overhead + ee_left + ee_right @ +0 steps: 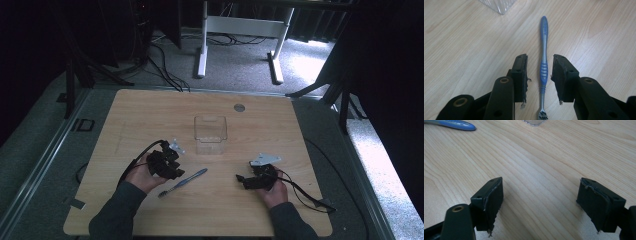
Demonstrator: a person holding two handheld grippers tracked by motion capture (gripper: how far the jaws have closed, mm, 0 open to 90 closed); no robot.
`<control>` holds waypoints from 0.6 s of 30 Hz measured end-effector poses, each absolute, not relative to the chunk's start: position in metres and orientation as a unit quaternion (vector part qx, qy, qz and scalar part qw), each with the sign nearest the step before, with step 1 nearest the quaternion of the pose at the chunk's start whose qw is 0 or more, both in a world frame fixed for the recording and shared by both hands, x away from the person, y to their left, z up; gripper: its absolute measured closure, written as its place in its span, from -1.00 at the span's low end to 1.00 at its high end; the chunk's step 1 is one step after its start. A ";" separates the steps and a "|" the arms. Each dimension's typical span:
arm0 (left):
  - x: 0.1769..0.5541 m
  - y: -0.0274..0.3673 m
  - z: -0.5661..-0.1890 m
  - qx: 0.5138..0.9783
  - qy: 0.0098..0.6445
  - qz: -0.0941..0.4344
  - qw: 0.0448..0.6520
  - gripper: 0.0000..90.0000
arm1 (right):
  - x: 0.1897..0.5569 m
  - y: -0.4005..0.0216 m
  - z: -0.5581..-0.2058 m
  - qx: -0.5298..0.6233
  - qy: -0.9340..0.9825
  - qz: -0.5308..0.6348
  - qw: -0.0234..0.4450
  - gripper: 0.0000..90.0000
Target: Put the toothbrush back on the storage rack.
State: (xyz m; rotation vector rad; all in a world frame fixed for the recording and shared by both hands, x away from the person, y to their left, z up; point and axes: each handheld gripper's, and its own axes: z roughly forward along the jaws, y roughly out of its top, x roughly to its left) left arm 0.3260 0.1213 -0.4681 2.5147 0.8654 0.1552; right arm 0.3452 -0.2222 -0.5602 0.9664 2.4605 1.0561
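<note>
A blue and grey toothbrush [183,182] lies flat on the wooden table [150,110], bristle end toward the person. In the left gripper view the toothbrush [544,65] runs between the jaws, which stand a little apart on either side of its ribbed grip without touching it. My left gripper [176,170] is open just left of the brush. My right gripper [241,179] rests low over bare wood at the right, wide open and holding nothing. The tip of the toothbrush handle [454,124] shows at the top left of the right gripper view.
A clear plastic box [210,134] stands upright on the table behind the toothbrush; its corner [499,6] shows in the left gripper view. A round grommet [239,107] sits near the far edge. Cables trail from both grippers.
</note>
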 end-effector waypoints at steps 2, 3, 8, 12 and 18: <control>0.327 0.121 -0.469 0.918 0.314 0.058 0.233 0.41 | 0.345 -0.222 -0.560 0.335 0.855 0.367 0.147 -0.54; 0.327 0.120 -0.470 0.919 0.315 0.058 0.231 0.41 | 0.345 -0.222 -0.560 0.336 0.855 0.367 0.147 -0.54; 0.327 0.117 -0.472 0.923 0.313 0.053 0.220 0.40 | 0.345 -0.222 -0.560 0.336 0.855 0.367 0.147 -0.54; 0.327 0.115 -0.474 0.924 0.315 0.047 0.212 0.42 | 0.345 -0.222 -0.560 0.336 0.855 0.367 0.147 -0.54; 0.328 0.112 -0.475 0.927 0.316 0.040 0.199 0.42 | 0.345 -0.222 -0.560 0.336 0.855 0.367 0.147 -0.54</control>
